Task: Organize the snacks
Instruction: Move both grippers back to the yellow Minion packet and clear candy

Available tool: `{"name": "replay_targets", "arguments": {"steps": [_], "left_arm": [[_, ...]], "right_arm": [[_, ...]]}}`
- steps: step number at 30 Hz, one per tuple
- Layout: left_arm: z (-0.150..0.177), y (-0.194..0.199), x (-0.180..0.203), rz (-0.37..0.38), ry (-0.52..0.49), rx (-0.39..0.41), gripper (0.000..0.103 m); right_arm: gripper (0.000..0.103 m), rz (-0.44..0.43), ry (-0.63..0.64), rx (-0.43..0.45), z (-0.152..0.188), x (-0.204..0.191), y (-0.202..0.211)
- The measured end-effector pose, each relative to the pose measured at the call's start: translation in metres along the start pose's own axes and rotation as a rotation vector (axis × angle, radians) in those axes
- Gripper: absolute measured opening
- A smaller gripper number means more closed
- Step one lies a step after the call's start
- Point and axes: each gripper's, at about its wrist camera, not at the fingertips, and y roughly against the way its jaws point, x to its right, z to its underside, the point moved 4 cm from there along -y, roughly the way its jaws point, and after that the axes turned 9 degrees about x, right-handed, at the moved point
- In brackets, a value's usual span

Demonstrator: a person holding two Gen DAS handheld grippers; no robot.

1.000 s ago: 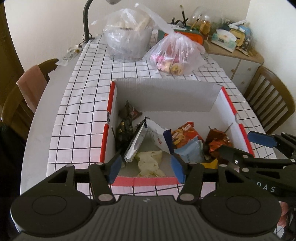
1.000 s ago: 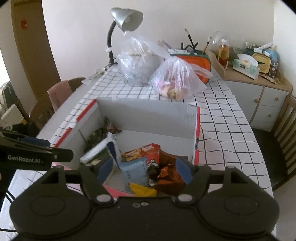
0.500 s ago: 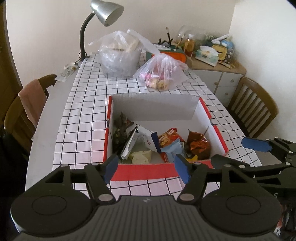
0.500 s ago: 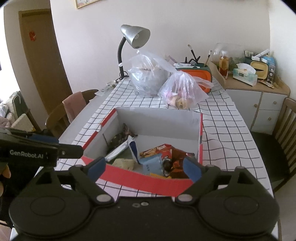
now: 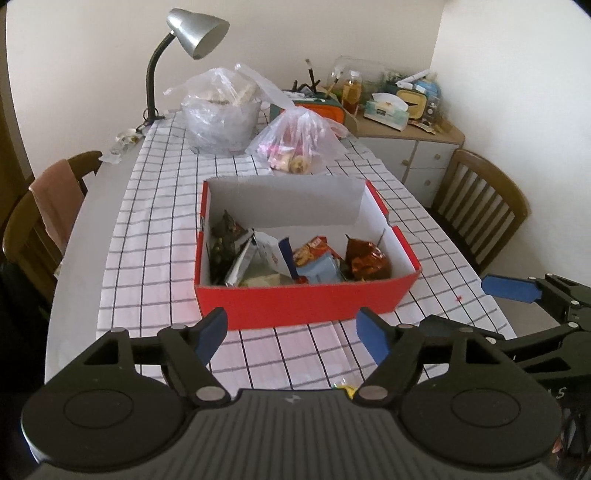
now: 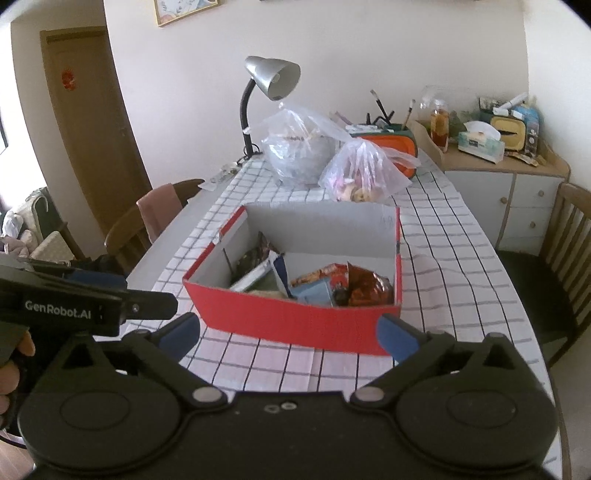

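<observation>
A red cardboard box (image 5: 306,301) (image 6: 295,325) with white inside walls stands on the checked tablecloth. It holds several snack packets (image 5: 317,256) (image 6: 332,284), among them a brown foil bag, a light blue pack and a dark green pack. My left gripper (image 5: 291,330) is open and empty, held back from the box's near wall. My right gripper (image 6: 290,334) is open and empty, also in front of the box. The right gripper shows at the right edge of the left wrist view (image 5: 517,288). The left gripper shows at the left of the right wrist view (image 6: 88,295).
Two clear plastic bags (image 5: 221,110) (image 5: 299,147) lie behind the box, with a desk lamp (image 5: 192,33) at the far left. Wooden chairs (image 5: 480,206) (image 5: 40,221) stand on both sides. A cluttered cabinet (image 5: 406,125) is at the back right.
Both grippers have pulled back and up from over the box, so the whole box now lies in front of them. Both stay open and empty.
</observation>
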Motion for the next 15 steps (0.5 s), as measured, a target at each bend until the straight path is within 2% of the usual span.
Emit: {"name": "replay_targets", "arguments": {"steps": [6,15], "left_arm": [[0.021,0.001,0.002,0.017,-0.011,-0.026,0.077],[0.055,-0.014,0.008,0.032,-0.046,-0.111,0.077]], "right_arm": [[0.103,0.009,0.025,-0.023,0.023,-0.001,0.008],[0.103,0.014,0.021,-0.114,0.064,0.003,0.002]]}}
